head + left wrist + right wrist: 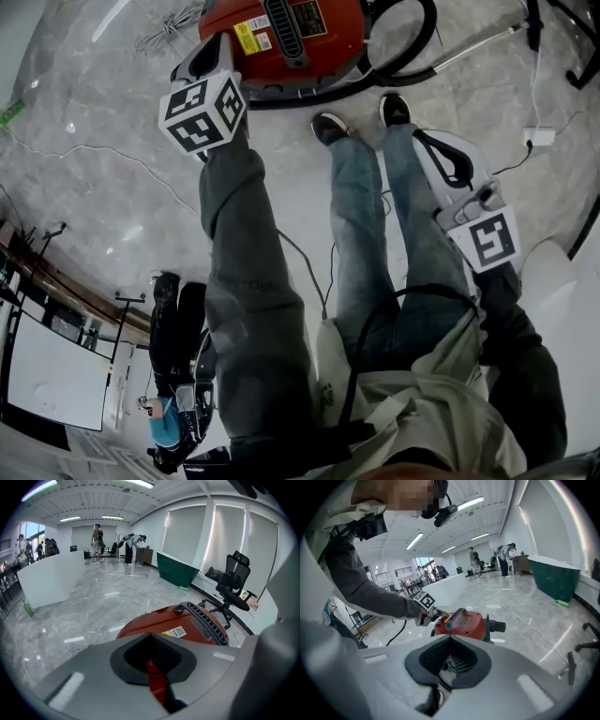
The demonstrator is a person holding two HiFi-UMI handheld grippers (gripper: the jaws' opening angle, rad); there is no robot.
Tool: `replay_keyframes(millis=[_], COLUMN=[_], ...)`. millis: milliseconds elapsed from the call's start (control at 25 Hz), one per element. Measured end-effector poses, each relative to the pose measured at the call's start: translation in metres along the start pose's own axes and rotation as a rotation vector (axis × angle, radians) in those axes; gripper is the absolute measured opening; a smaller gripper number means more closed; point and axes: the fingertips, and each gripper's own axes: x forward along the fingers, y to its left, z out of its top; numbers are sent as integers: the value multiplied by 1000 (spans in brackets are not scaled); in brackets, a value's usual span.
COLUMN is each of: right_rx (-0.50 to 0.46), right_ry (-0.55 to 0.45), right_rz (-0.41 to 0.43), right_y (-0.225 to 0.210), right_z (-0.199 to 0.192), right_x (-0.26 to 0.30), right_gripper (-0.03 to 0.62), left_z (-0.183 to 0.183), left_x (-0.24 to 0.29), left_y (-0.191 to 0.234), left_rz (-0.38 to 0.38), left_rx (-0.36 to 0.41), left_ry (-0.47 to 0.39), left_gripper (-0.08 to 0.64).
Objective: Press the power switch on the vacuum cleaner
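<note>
The red vacuum cleaner [281,37] stands on the grey floor at the top of the head view, with a black grille and yellow labels on top. My left gripper [214,52] reaches out to its near left end, jaws shut, tip at or against the casing. The left gripper view shows the left gripper [152,663] shut, with the vacuum cleaner [178,623] close below. I cannot make out the switch itself. My right gripper [433,145] hangs shut beside the person's right leg, away from the machine. From the right gripper [450,660] I see the vacuum cleaner [461,623] and the left gripper [436,617] at its end.
A black hose [412,47] and metal wand [478,37] run right from the vacuum. A white power strip [539,136] with a cable lies right. The person's shoes [328,127] stand just before the machine. A black office chair [232,585], green tub [176,571] and white partition [47,578] stand farther off.
</note>
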Motion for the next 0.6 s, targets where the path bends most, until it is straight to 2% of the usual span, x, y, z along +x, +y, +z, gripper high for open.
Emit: replay_keyframes(millis=[120, 280, 440, 600], right_rx=[-3, -2, 4, 21], right_ry=[-7, -9, 0, 2], right_rz=[4, 13, -2, -14], right_y=[1, -2, -13, -20], right_z=[1, 2, -7, -14], right_x=[0, -2, -11, -20], right_gripper=[2, 2, 2, 2], left_z=[-1, 0, 2, 0], left_x=[-2, -6, -4, -7], left_y=[2, 5, 3, 2], left_rz=[-19, 24, 44, 56], left_rx=[-58, -134, -78, -74], left_ry=[-45, -167, -138, -140], left_gripper=[5, 5, 5, 5])
